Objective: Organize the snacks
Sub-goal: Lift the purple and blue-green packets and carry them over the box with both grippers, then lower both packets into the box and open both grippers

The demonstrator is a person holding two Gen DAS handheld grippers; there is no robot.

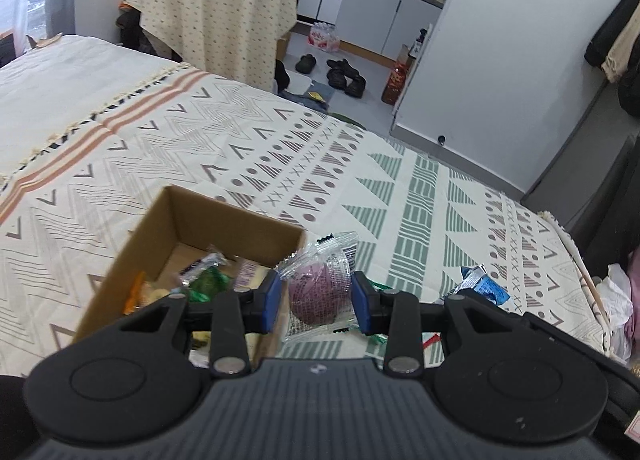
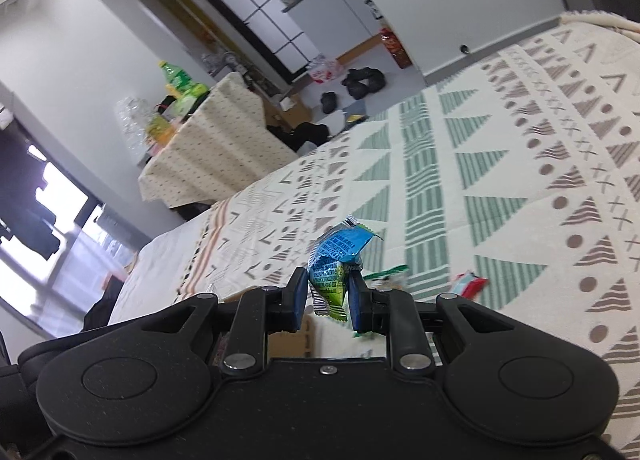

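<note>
My left gripper is shut on a purple round snack in a clear wrapper and holds it just right of an open cardboard box on the patterned bedspread. The box holds several wrapped snacks. My right gripper is shut on a blue and green snack packet, lifted above the bed; that packet also shows in the left wrist view. A red and white packet and a green-edged wrapper lie on the bedspread beyond it.
The bedspread covers a wide bed. A cloth-covered table with bottles stands beyond the bed. Shoes lie on the floor. A wall corner and dark furniture stand to the right.
</note>
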